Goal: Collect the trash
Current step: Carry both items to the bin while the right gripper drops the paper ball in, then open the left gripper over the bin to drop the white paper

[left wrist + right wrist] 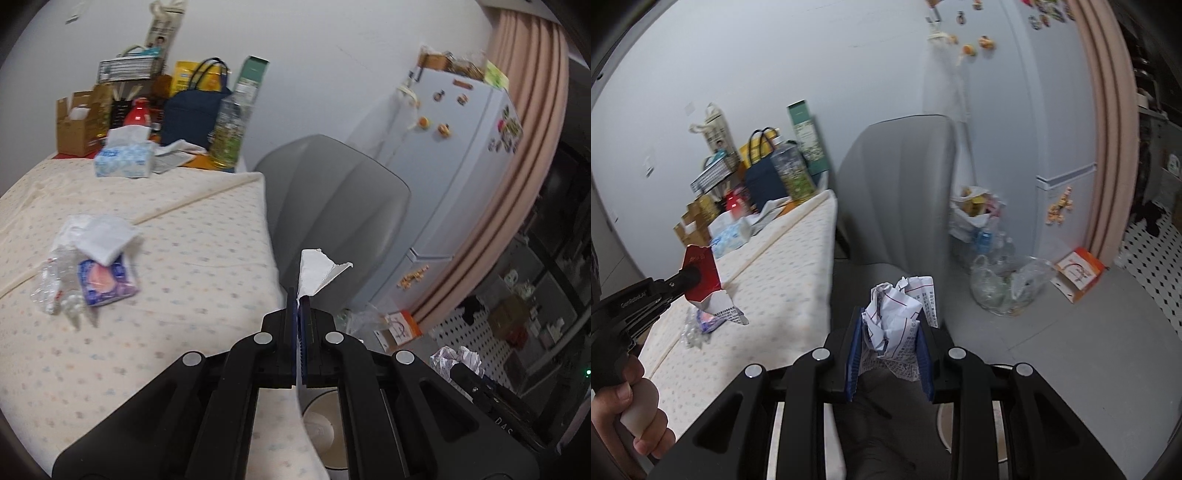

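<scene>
The left gripper (300,306) is clamped on a torn piece of carton (317,273), white on one side and red on the other, held in the air past the edge of the table (207,258). The right gripper (890,332) is closed around a crumpled paper (892,317) with printed text, above the seat of the grey chair (901,184).

To the left of the left gripper, on the dotted tablecloth (110,369), lies more trash: a clear plastic wrap (55,284), a purple packet (107,280) and a white tissue (101,240) partly over the packet. Farther ahead on the left stand a tissue box (123,157), a bottle (231,129), a navy bag (194,114) and cardboard boxes (75,123) against the wall.

Ahead to the right of both grippers is a white fridge (461,166) with magnets, beside a pink curtain (528,147). On the floor, to the right of the right gripper, sit plastic bags with bottles (1001,280) and an orange box (1078,273).
</scene>
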The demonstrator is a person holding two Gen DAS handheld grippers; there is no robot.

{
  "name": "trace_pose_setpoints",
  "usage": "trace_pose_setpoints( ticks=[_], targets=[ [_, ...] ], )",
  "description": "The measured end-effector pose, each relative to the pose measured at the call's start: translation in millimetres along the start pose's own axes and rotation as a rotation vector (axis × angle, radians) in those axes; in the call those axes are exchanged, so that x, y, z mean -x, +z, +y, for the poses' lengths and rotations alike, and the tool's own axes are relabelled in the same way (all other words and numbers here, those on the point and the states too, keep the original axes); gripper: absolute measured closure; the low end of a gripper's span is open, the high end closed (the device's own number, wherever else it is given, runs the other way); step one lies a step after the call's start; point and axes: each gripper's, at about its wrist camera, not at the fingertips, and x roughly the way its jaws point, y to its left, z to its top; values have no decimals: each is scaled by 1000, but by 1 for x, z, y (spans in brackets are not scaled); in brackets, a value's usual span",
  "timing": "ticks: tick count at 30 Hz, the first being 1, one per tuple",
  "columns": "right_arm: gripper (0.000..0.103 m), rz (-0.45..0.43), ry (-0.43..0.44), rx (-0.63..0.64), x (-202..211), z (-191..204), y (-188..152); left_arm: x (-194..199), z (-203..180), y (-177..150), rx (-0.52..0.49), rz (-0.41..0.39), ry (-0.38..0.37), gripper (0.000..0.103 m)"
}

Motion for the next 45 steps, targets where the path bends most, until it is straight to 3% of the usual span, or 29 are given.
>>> trace_pose_setpoints(
  ticks=[12, 18, 23, 25, 27, 33, 39, 40, 41, 42, 44, 45],
  targets=[
    [76, 63, -99, -109, -17, -87, -27, -74, -89, -36, -136, 198, -95, 101],
    [74, 91, -102, -152, -32, -117, -40, -110, -120, -61, -167, 286, -107, 101],
    [63, 123, -76, -207, -50, -135, -52, -130, -133, -80, -168, 338, -111, 101],
    [46, 132, -71, -224, -58, -143, -57, -137, -138, -86, -180, 359, -111, 101],
    [40, 146, -75, -232, -64, -149, -62, -144, -138, -90, -180, 378, -108, 101],
    [37, 152, -91, -263, -60, -166, -69, -162, -141, -106, -175, 435, -113, 101],
    [30, 87, -157, -279, -28, -179, -61, -175, -155, -124, -187, 490, -149, 99],
    [29, 78, -167, -276, -25, -181, -59, -178, -157, -127, -188, 504, -158, 97],
    [28, 64, -177, -275, -19, -182, -57, -180, -159, -130, -188, 524, -173, 84],
    [28, 53, -179, -276, -16, -183, -55, -182, -161, -132, -190, 547, -185, 51],
    [28, 34, -179, -284, -10, -185, -50, -179, -163, -131, -196, 536, -190, 18],
    [28, 28, -181, -288, -8, -185, -48, -173, -162, -127, -200, 501, -184, 17]
  ],
)
